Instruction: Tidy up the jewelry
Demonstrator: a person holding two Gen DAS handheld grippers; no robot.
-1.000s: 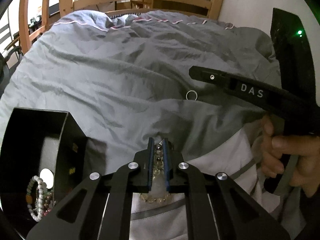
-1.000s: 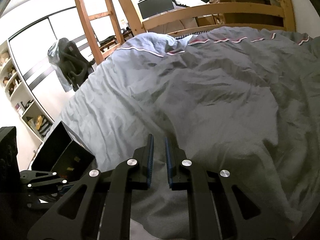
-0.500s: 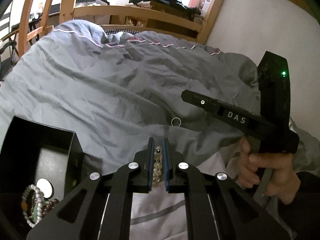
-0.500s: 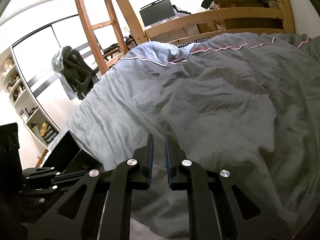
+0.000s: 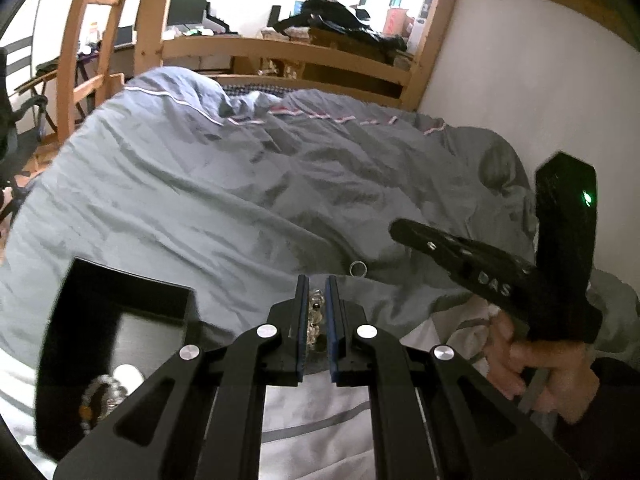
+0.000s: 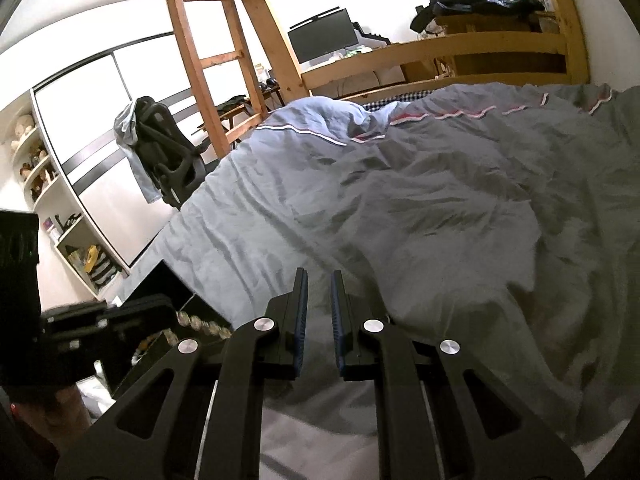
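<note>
left hand-held gripper (image 5: 316, 294) clamps clear-bead bracelet (image 5: 315, 320) | right hand-held gripper (image 6: 319, 286) closed, empty

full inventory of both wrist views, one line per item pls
beaded bracelet: 1, clear beads, pinched between left gripper pads
ring: 1, silver, on duvet ahead of left gripper
black box: 1, open, on bed's left edge
jewelry in box: beaded bracelets, pale and amber, on box floor
duvet: 1, grey-blue, covers bed
bed frame: 1, wood, with ladder
monitor: 1, black, beyond the bed
office chair: 1, black, beside ladder
left gripper: black, shut on bracelet
right gripper: black, shut, nothing held
hand: grips right gripper's handle
</note>
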